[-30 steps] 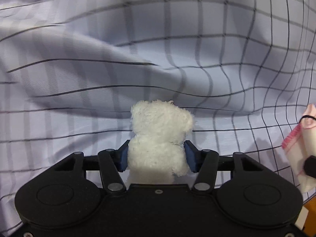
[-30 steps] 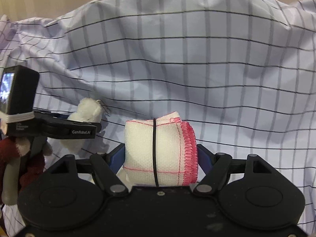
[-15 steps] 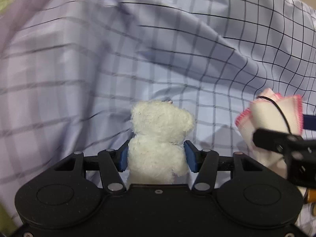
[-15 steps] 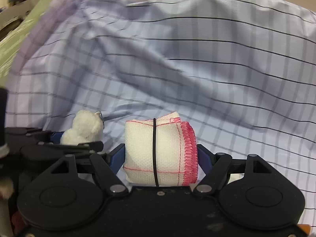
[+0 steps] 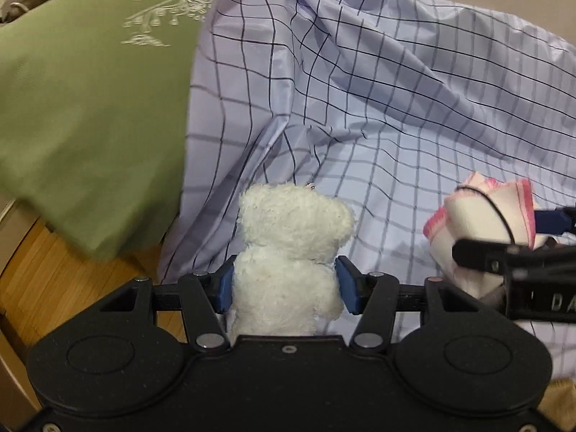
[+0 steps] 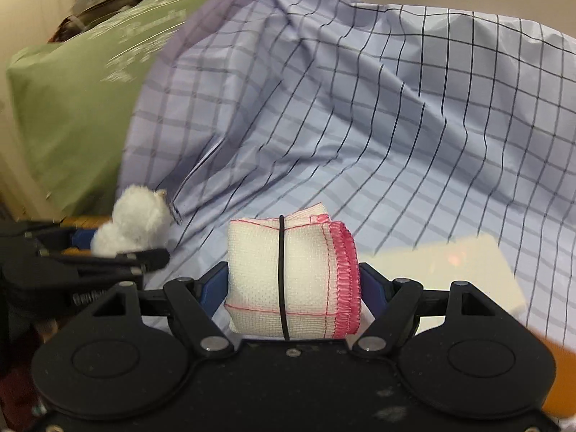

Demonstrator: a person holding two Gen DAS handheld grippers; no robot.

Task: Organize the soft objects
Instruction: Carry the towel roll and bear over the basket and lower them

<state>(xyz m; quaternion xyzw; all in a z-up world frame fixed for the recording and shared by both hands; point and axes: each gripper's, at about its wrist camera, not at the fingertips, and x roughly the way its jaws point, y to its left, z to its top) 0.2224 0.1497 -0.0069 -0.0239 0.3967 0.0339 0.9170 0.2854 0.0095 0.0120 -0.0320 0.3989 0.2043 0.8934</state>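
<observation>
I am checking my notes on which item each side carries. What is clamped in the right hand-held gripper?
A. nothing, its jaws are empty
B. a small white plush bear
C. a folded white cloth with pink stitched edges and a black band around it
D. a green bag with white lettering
C: the right hand-held gripper has its blue pads pressed on the folded white cloth, while the white plush bear sits in the left hand-held gripper.

white plush bear [image 5: 288, 248], pink-edged white cloth [image 6: 293, 280], lilac checked sheet [image 5: 396, 108], green bag [image 5: 90, 90]
</observation>
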